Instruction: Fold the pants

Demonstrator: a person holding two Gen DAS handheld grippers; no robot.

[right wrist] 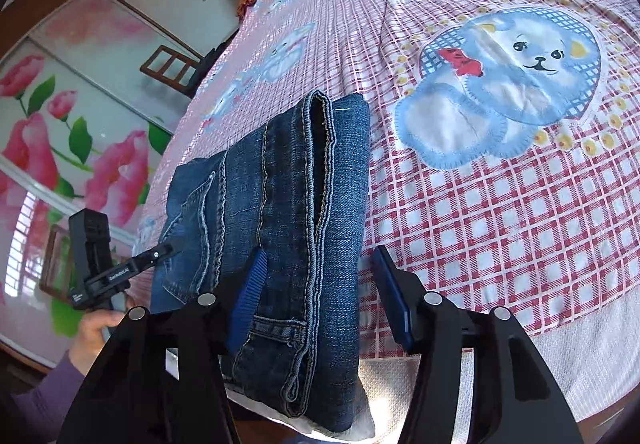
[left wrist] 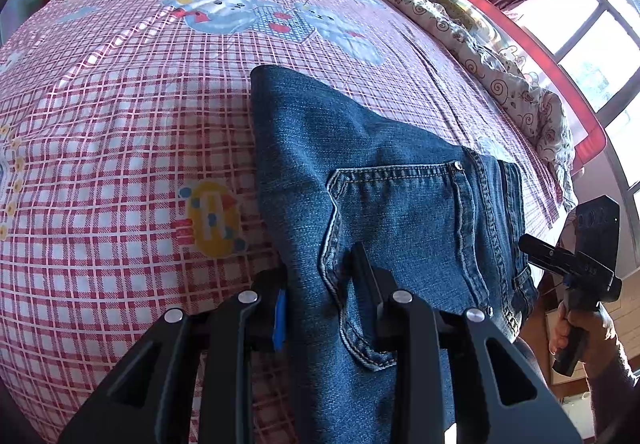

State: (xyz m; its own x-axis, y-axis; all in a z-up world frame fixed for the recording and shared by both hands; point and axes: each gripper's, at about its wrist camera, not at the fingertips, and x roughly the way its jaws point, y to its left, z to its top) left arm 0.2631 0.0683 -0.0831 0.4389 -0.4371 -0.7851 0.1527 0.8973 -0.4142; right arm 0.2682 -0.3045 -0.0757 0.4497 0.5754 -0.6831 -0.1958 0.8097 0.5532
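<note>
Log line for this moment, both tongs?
jeans: folded on bed | left tongs: shut on jeans | right tongs: open, astride jeans edge

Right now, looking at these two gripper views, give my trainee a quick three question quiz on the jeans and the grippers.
1. True or false: the left gripper is clamped on the jeans.
2. The right gripper is: A open, B shut on the denim, C out of sight?
3. What do the jeans lie on?

Key: 1 true. 2 A: one finger lies on the denim, the other over the sheet. 3 the checked bedsheet.
</note>
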